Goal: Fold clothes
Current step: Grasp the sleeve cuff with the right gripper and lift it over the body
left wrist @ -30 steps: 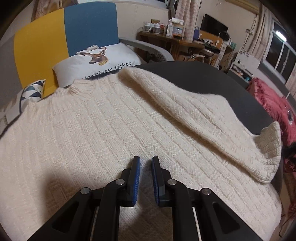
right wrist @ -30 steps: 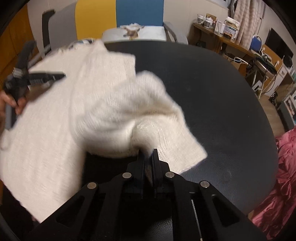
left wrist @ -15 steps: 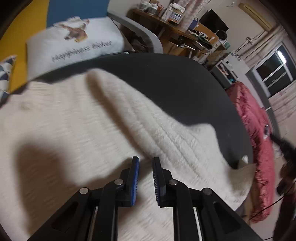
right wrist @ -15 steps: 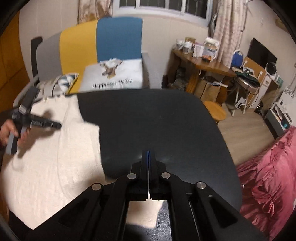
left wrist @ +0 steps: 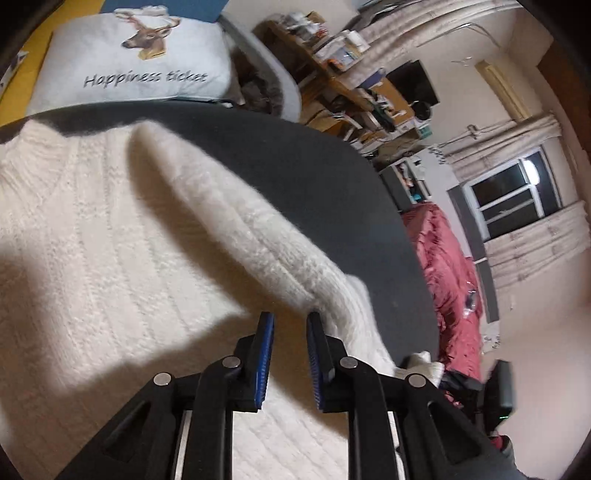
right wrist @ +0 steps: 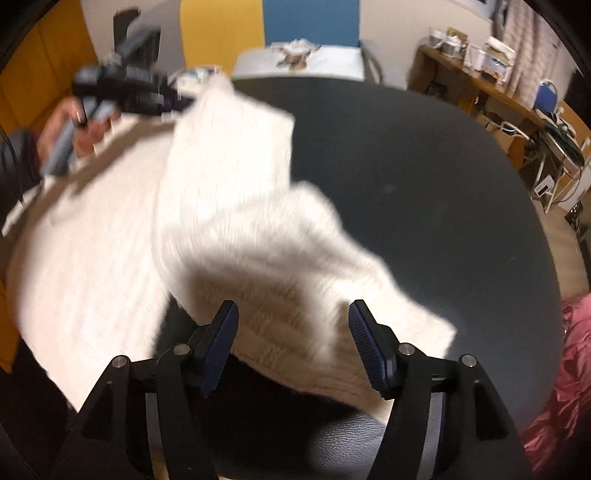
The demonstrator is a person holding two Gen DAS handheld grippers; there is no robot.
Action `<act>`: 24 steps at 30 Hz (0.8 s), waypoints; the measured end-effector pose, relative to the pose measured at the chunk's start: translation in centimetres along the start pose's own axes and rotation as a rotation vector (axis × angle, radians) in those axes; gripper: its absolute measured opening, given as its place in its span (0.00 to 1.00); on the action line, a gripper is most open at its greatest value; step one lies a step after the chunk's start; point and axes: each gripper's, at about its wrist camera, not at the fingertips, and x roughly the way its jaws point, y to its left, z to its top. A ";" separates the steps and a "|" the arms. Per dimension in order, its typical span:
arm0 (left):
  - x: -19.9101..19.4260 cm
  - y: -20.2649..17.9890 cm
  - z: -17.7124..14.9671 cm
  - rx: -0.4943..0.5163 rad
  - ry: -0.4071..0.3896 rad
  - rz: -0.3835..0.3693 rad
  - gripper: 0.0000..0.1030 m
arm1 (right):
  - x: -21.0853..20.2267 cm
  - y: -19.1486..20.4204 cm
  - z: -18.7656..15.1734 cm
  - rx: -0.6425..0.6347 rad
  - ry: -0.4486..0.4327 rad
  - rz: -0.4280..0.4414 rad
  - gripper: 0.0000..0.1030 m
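Note:
A cream knit sweater (left wrist: 110, 229) lies spread on a dark round table (left wrist: 314, 173). One sleeve (left wrist: 258, 236) is folded across the body as a thick ridge. My left gripper (left wrist: 289, 321) hovers just over the sweater beside that ridge. Its jaws are slightly apart and opening, with nothing pinched between them. In the right wrist view the sleeve end (right wrist: 295, 258) lies bunched on the table (right wrist: 424, 177). My right gripper (right wrist: 293, 310) stands over it, jaws wide and opening, pads clear of the knit. The left gripper (right wrist: 129, 88) shows blurred at upper left, held by a hand (right wrist: 85, 133).
A white deer-print pillow (left wrist: 140, 55) rests on a yellow and blue sofa (right wrist: 266, 33) behind the table. A cluttered wooden desk (left wrist: 343, 74) stands at the back right. A red blanket (left wrist: 450, 266) lies beyond the table's right edge.
The right gripper was shut on the sleeve end a second ago, then shut with nothing in it; now its jaws are wide over the bunched sleeve. The left gripper swung right and its jaws widened slightly.

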 end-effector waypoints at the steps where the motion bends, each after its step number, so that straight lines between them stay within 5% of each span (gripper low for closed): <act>1: -0.1 -0.3 -0.1 0.010 -0.005 -0.005 0.18 | 0.4 0.3 -0.3 -0.018 -0.006 -0.014 0.72; 5: 0.9 -1.3 0.4 0.044 -0.014 0.078 0.13 | 0.4 0.8 -0.7 -0.036 -0.038 -0.050 0.71; 6: 1.0 -1.8 0.4 0.066 -0.036 0.104 0.00 | 0.3 0.8 -0.6 -0.030 -0.034 -0.053 0.59; 7: 0.8 -2.3 0.5 0.087 -0.064 0.110 0.00 | 0.2 0.9 -0.5 -0.027 -0.032 -0.058 0.29; 8: 0.7 -2.9 0.5 0.103 -0.090 0.102 0.00 | 0.0 1.2 -0.4 -0.028 -0.033 -0.068 0.12; 13: 1.3 -4.9 1.8 0.195 -0.118 0.183 0.00 | -0.3 1.8 -0.2 0.020 -0.036 -0.066 0.12; 16: 1.4 -4.2 2.1 0.203 -0.105 0.257 0.12 | -1.0 0.7 0.6 0.088 -0.066 -0.063 0.12; 20: -0.6 -2.2 0.0 0.185 -0.154 0.285 0.12 | -2.5 -1.7 2.7 0.139 -0.106 -0.105 0.12; 24: -2.3 -2.3 -3.1 0.303 -0.207 0.395 0.12 | -4.4 -3.3 5.2 0.178 -0.145 -0.115 0.13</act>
